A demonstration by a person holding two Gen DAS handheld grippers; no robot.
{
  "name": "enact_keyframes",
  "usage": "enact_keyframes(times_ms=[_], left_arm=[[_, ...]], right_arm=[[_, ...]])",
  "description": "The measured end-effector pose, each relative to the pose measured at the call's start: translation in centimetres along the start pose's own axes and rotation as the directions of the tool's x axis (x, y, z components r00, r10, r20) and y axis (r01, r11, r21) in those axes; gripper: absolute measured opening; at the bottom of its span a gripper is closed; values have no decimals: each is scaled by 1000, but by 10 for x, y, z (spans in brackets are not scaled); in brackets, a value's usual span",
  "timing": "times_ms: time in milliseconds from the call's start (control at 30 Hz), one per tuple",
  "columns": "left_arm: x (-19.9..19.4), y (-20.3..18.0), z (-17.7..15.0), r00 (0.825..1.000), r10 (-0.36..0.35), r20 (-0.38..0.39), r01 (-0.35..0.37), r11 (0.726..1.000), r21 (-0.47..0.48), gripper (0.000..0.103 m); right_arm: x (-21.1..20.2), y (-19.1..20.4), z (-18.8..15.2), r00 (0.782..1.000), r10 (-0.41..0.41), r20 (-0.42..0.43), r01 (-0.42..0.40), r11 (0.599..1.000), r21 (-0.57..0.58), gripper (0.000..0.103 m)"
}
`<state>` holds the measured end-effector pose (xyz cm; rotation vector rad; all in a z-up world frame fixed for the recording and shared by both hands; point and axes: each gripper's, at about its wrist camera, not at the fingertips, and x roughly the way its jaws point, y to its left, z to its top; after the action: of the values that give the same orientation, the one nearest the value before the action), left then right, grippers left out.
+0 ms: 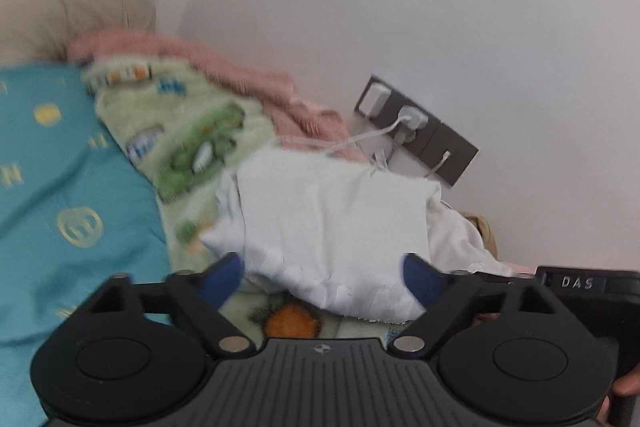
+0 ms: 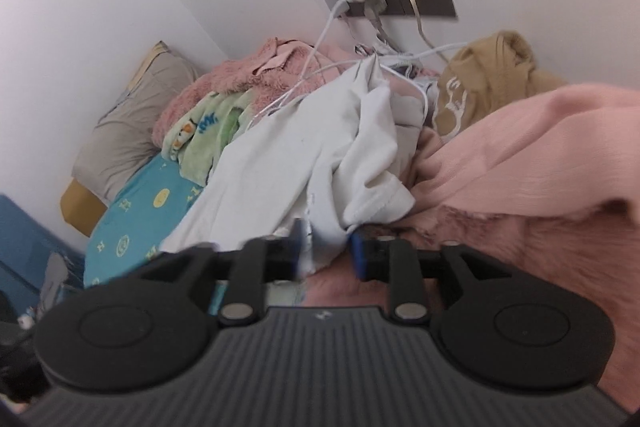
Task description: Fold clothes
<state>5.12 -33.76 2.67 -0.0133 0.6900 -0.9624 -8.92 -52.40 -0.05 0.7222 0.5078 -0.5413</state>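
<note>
Cluttered bed (image 1: 60,195) against a wall: both grippers, left gripper (image 1: 324,277) and right gripper (image 2: 325,249), gape apart around the white garment (image 1: 332,223), looks like a release, so next probably needs a fresh grab on an edge.

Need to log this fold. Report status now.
Left claw open, white garment lying between the pads, not gripped. Right claw open, garment edge in the gap. Charger cables drape over the pile.
</note>
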Motion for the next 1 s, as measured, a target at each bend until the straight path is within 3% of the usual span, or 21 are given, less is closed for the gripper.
enact_keyframes(times_ms=[67, 100, 400, 567, 767, 1000], left_arm=[[-31, -13, -2, 1000, 17, 26, -18, 999, 38, 103], [-46, -19, -3, 999, 25, 39, -27, 998, 56, 103], [-173, -63, -28, 985, 71, 157, -95, 984, 148, 103], [-232, -76, -59, 966, 83, 246, -130, 975, 181, 103], [-278, -73, -94, 944, 100, 314, -156, 975, 157, 103], [-304, -52, -107, 922, 130, 365, -181, 977, 110, 103]], right_arm=[[-25, 8, -2, 999, 3, 35, -2, 999, -39, 86], [-39, 12, -4, 998, 6, 66, -1, 998, -64, 87], [-150, 51, -37, 978, 78, 194, -31, 971, -237, 87], [-193, 67, -69, 960, 136, 246, -54, 949, -312, 87], [-221, 74, -111, 940, 186, 285, -79, 934, -349, 87], [-228, 86, -143, 919, 194, 343, -45, 916, -399, 87]])
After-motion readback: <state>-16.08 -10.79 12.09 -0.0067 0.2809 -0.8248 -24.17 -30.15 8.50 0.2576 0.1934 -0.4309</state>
